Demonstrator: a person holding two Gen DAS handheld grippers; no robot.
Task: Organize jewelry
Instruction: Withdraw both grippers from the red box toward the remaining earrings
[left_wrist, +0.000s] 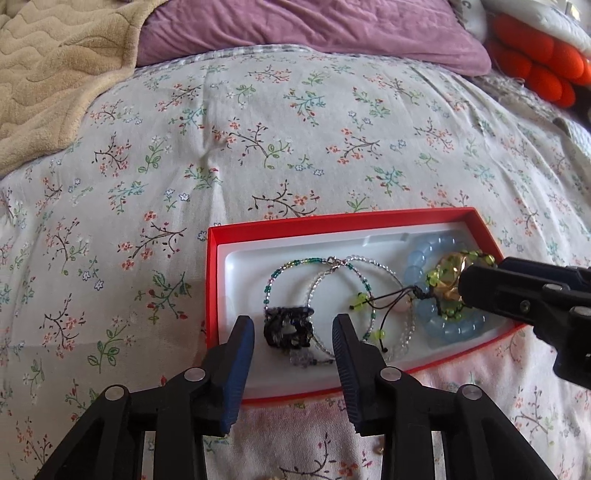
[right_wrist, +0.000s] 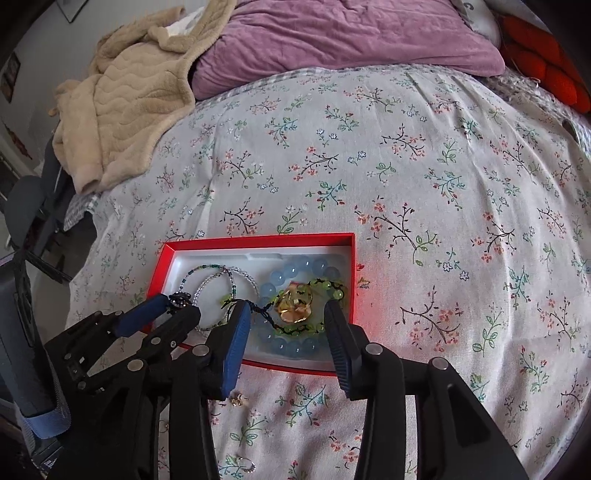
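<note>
Lying between wide left gripper (left_wrist: 293, 332) fingers, black ring (left_wrist: 288, 326); right gripper (right_wrist: 284, 325) likewise wide.

I'm in a bedroom at home: a bed with a floral sheet (right_wrist: 424, 177) stretches before me, a purple pillow (right_wrist: 351, 37) at its head and a beige fleece blanket (right_wrist: 129, 103) rumpled beside it.

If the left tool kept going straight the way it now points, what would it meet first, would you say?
Most likely the dark beaded ring lying between the open left tool fingers, inside the red box; depth is uncertain.
</note>
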